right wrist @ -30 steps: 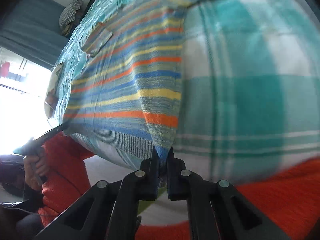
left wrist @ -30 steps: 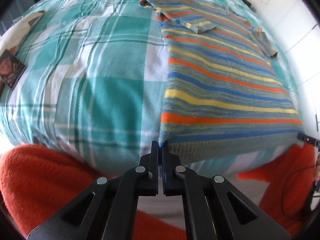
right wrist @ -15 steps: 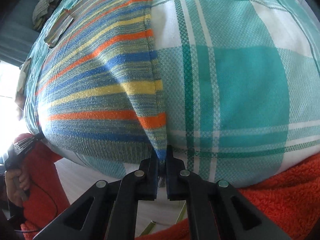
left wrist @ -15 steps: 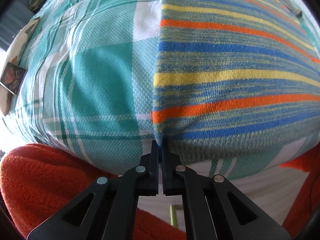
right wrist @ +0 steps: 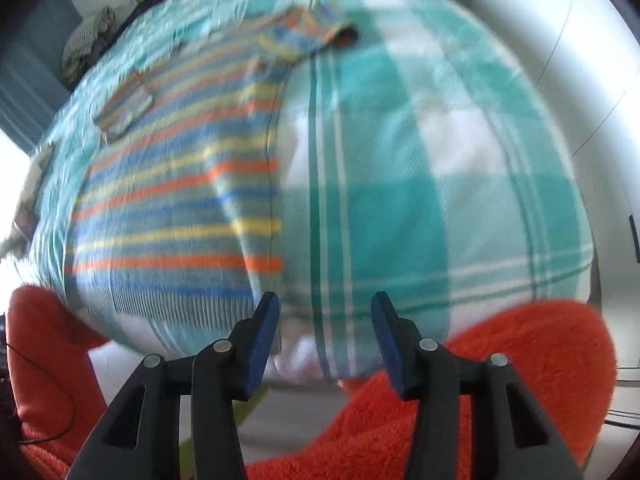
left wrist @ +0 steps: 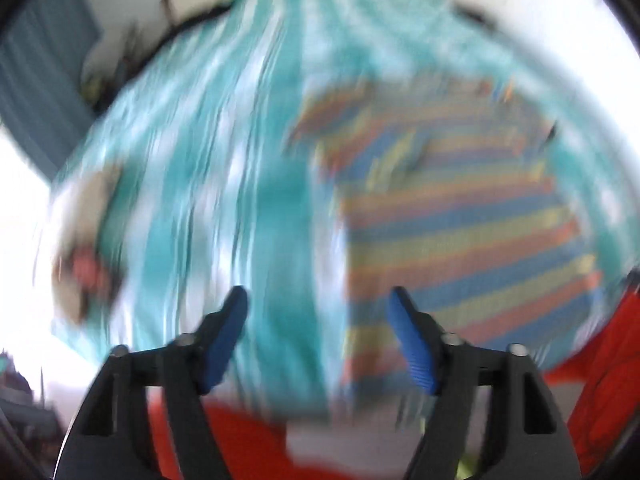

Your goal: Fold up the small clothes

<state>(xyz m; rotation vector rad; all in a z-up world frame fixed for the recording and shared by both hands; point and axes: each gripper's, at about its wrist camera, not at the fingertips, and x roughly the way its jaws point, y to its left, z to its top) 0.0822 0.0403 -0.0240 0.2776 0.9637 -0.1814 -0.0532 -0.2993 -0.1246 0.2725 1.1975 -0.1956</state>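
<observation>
A small striped knit sweater (left wrist: 460, 232), in blue, orange and yellow bands, lies flat on a teal and white checked bedspread (left wrist: 224, 184). The left wrist view is heavily blurred. My left gripper (left wrist: 318, 300) is open and empty, raised near the sweater's lower left corner. In the right wrist view the sweater (right wrist: 176, 200) lies to the left with its sleeves folded in. My right gripper (right wrist: 324, 306) is open and empty just off the sweater's lower right hem corner.
The bedspread (right wrist: 420, 200) covers the whole bed. Orange fleece (right wrist: 500, 360) of the person's clothing fills the near edge in both views. A white wall (right wrist: 580, 60) rises to the right. A blurred flat object (left wrist: 84, 248) lies at the bed's left edge.
Both grippers have let go of the sweater's hem corners and opened. Both have pulled back and up from the bed; the left one moves fast, blurring its view.
</observation>
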